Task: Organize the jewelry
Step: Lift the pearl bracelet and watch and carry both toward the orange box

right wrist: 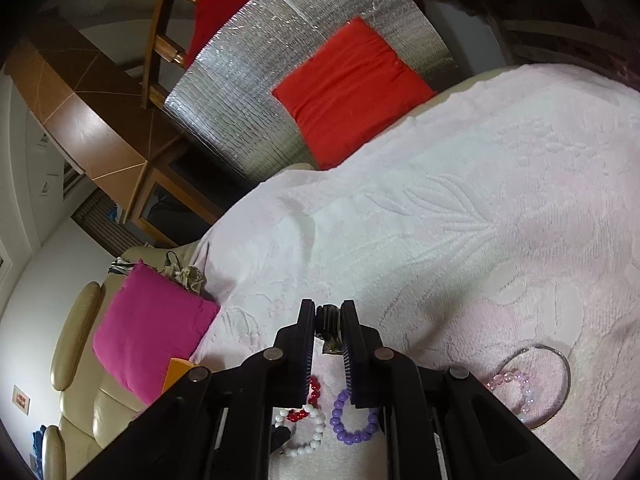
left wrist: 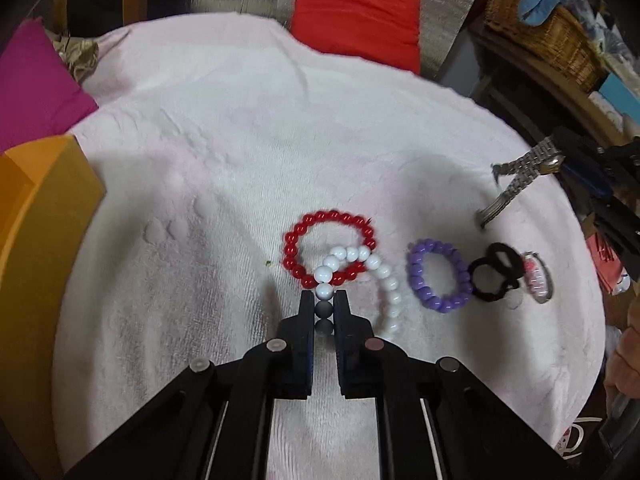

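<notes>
My left gripper point(left wrist: 324, 298) is shut on the white bead bracelet point(left wrist: 385, 280), with two of its beads pinched between the pads. This bracelet lies across a red bead bracelet point(left wrist: 330, 246) on the pale towel point(left wrist: 240, 140). To the right lie a purple bead bracelet point(left wrist: 438, 276) and a black hair tie point(left wrist: 494, 276). My right gripper point(right wrist: 328, 310) is shut on a silver metal watch point(right wrist: 329, 322). In the left wrist view the watch point(left wrist: 516, 178) hangs above the towel at the right, its band dangling. The purple bracelet point(right wrist: 354, 420) shows below the right gripper.
An orange box point(left wrist: 40, 216) stands at the towel's left edge. A pink bead bracelet point(right wrist: 516, 384) and a thin metal bangle point(right wrist: 564, 360) lie at the right. A red cushion point(left wrist: 356, 16) and a magenta cushion point(left wrist: 36, 92) border the towel; wicker baskets point(left wrist: 552, 28) sit beyond.
</notes>
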The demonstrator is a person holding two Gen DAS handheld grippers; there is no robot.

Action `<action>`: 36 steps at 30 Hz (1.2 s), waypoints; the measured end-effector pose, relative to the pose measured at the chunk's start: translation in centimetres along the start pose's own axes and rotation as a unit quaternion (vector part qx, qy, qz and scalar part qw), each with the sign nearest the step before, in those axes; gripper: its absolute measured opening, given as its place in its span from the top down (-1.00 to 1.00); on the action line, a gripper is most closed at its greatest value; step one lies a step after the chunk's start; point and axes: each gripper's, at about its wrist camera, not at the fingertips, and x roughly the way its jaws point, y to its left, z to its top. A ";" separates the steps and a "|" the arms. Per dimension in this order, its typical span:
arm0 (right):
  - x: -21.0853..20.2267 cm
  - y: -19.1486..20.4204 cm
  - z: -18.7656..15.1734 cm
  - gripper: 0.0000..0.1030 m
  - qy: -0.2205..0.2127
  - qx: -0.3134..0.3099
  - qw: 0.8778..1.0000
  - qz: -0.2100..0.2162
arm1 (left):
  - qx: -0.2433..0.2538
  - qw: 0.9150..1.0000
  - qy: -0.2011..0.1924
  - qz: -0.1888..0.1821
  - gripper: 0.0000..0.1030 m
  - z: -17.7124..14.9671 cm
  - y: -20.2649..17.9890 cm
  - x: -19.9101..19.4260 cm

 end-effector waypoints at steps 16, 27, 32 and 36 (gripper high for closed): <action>-5.4 5.4 -0.9 0.80 -0.044 -0.082 0.995 0.039 | 0.024 0.995 -0.099 0.001 0.82 -1.6 0.2 -9.2; -1.5 6.8 -3.0 0.71 0.061 -0.105 0.993 -0.011 | 0.006 0.995 -0.102 0.022 0.82 -2.4 3.1 -10.1; 0.2 2.5 -3.0 -0.20 0.109 -0.059 0.990 -0.066 | 0.004 0.994 -0.103 0.018 0.82 -2.4 2.8 -10.2; 2.2 0.1 -2.8 0.00 0.155 -0.025 0.984 -0.088 | 0.004 0.995 -0.101 0.019 0.82 -2.2 2.5 -9.9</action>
